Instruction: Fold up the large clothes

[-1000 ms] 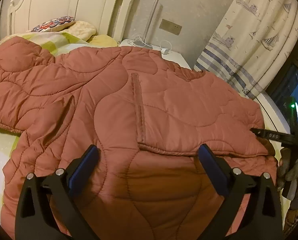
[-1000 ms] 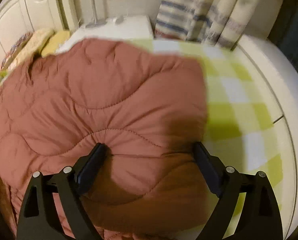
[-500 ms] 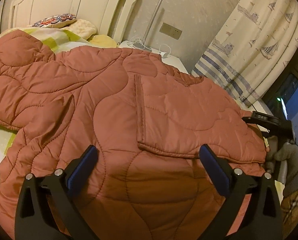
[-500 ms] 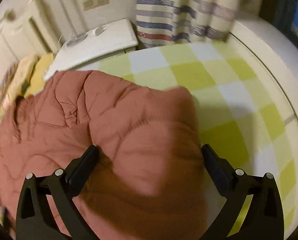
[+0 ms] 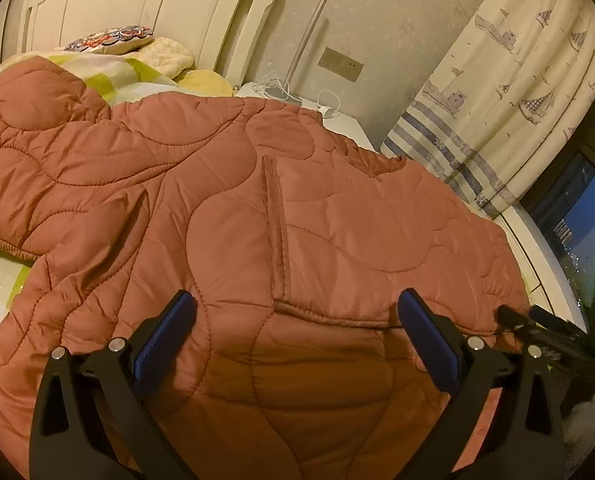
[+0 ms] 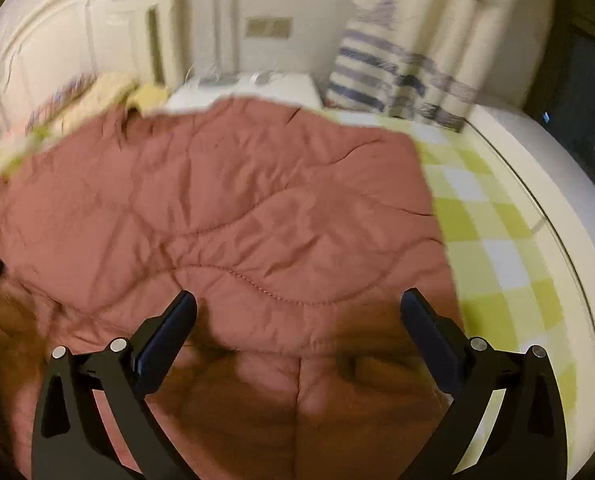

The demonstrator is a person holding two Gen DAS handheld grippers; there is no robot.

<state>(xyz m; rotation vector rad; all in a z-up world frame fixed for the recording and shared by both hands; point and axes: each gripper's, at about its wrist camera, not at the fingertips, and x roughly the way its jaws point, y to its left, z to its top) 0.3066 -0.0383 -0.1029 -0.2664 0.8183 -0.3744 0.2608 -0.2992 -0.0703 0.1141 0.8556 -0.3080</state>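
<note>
Hovering over quilted jacket (image 5: 257, 208) spread flat on bed (image 6: 493, 248), directly beneath both tools. Left gripper (image 5: 297, 336) and right gripper (image 6: 297, 332) released, gripping nothing; likely positioned above folded panel for next fold.

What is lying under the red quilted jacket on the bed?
Under the red quilted jacket lies a green-and-white checked sheet, visible beside its right edge and by the pillows. Whatever lies beneath the jacket's middle is covered.
</note>
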